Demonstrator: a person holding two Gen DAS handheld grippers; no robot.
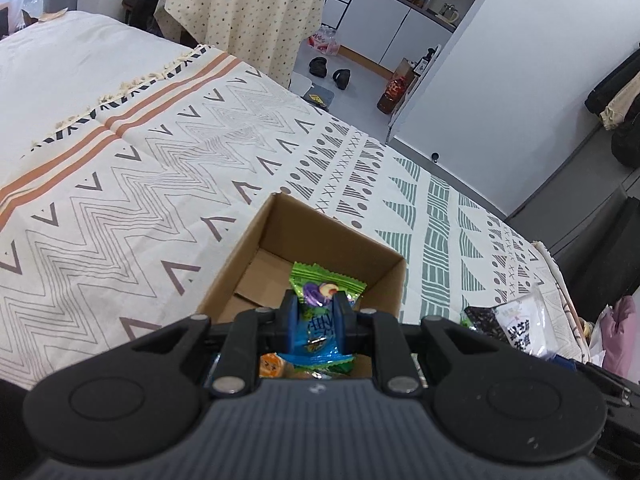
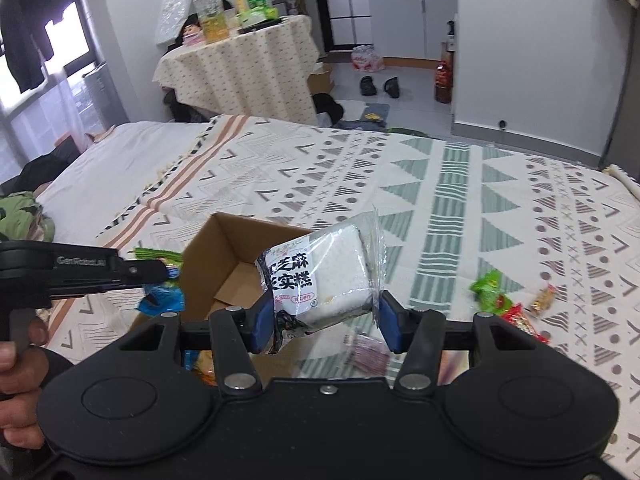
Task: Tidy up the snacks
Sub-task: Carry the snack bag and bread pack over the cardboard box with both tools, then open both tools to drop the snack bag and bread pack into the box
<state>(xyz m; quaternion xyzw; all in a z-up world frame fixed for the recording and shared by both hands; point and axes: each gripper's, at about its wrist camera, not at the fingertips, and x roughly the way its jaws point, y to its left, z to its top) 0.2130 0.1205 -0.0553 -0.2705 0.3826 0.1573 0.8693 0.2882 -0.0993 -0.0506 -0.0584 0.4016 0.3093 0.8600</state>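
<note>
My left gripper (image 1: 316,312) is pinched tight on a small crinkly foil snack packet (image 1: 320,300), green and blue with serrated ends, held just above the open cardboard box (image 1: 280,216) directly ahead of it. My right gripper (image 2: 324,320) clamps a clear plastic pack (image 2: 320,276) holding a white rectangular cake; its label carries bold black Chinese characters and the word "SEEDS". That pack hangs over the box's right rim, ahead of the blue pads. The box, plain brown corrugated board with its flaps folded in, sits on a bed under a woven cotton blanket (image 2: 460,184) printed with zigzags, triangles and crosses. To the right of my right gripper lie loose wrapped snacks (image 2: 508,304), green, red and gold.
</note>
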